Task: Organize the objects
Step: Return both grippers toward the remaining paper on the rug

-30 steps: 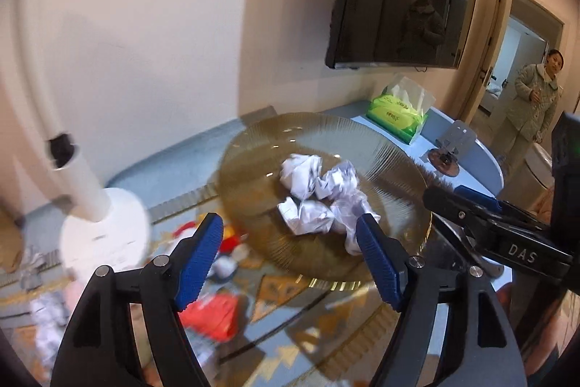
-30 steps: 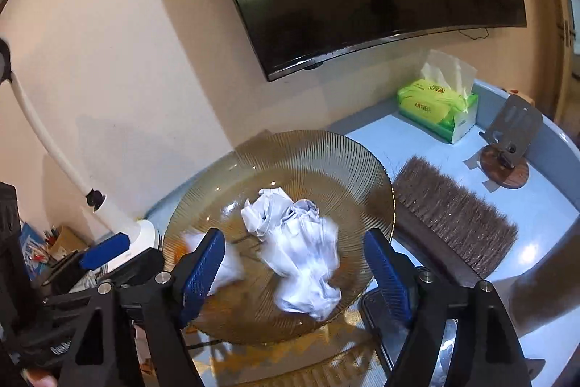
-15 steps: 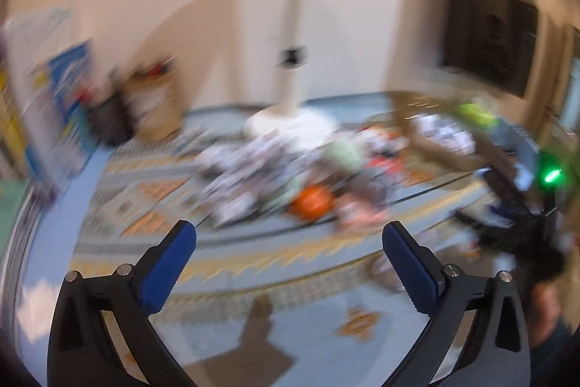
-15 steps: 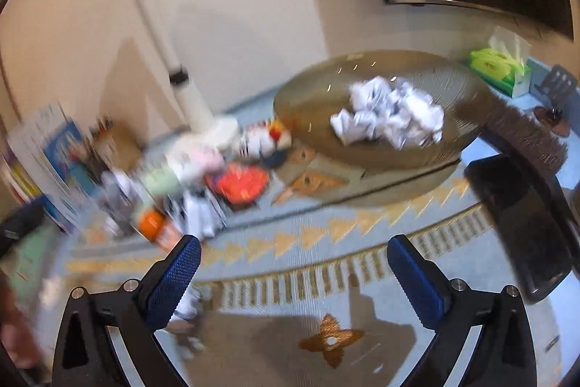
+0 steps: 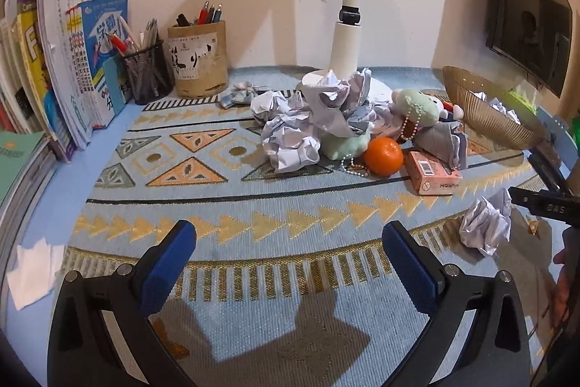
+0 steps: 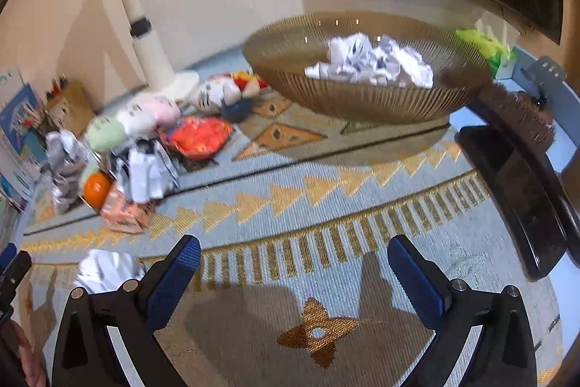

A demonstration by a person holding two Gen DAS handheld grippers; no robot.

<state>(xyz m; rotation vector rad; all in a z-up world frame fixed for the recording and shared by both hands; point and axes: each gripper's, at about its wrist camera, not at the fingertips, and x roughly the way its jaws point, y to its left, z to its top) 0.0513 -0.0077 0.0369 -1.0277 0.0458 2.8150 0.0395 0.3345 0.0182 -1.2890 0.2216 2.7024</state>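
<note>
Pale blue woven mat (image 5: 232,205) with gold triangle pattern covers table.
Amber ribbed glass bowl (image 6: 362,97) at mat's far right edge; contains crumpled white paper balls (image 6: 373,60).
Mixed pile (image 5: 326,118) of crumpled paper and plush toys near far edge, by white lamp base.
Orange fruit (image 5: 383,151) touches pile's near side.
Loose crumpled paper ball (image 5: 485,227) lies apart, nearer front.
Left gripper (image 5: 290,256): jaws wide apart, empty.
Right gripper (image 6: 293,271): jaws wide apart, empty.
</note>
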